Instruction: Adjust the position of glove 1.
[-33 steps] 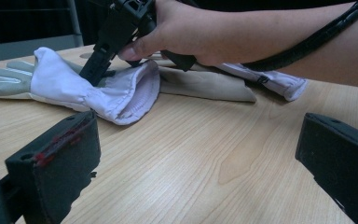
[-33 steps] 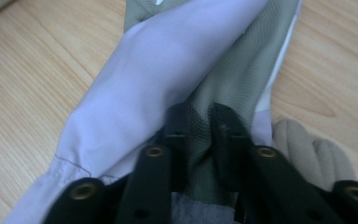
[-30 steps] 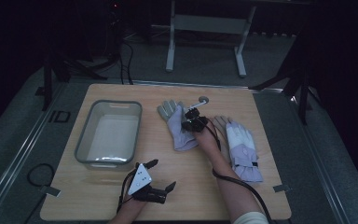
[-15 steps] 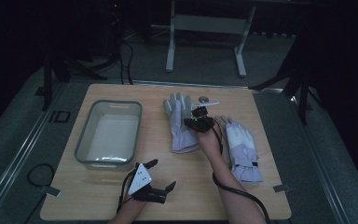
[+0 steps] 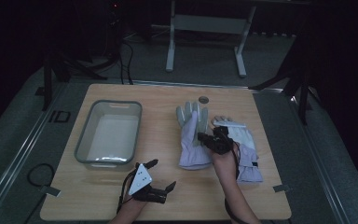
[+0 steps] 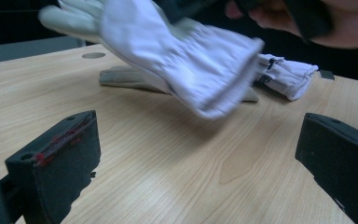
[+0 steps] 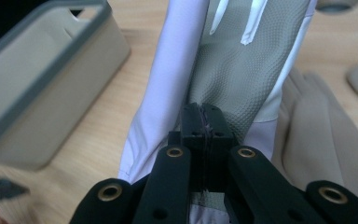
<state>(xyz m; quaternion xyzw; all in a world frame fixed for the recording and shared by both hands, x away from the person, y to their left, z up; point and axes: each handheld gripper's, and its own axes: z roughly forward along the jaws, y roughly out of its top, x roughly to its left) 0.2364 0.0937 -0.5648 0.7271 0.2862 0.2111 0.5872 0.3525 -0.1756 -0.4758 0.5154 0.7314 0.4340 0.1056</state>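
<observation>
Clamped tight on a fold of cloth, the right tool (image 5: 204, 138) holds one glove (image 5: 192, 135) near its palm; the right gripper view shows the two black pads pressed flat together with a thin purple edge pinched between them. That glove hangs lifted off the counter (image 5: 163, 196), cuff end low, as the left gripper view shows with a shadow under it. The left tool (image 5: 161, 175) lies at the near edge of the counter, its jaws spread wide with nothing between them.

Just left of the lifted glove stands a tub (image 5: 108, 133), near enough that its wall fills the left of the right gripper view. Right of the tool lies a second glove (image 5: 244, 144), flat on the wood, just beside the first. A small round hole (image 5: 204, 99) sits in the counter beyond the fingertips. Nothing lies between the held glove and the tub.

Counted: two gloves, one tub, two tools.

The gloves are pale lilac fabric with grey rubbery palms of fine dimpled texture, and gathered elastic at the wrist. The tub is rectangular with rounded corners, beige plastic with a grey rim. The counter is light wood with visible grain.
</observation>
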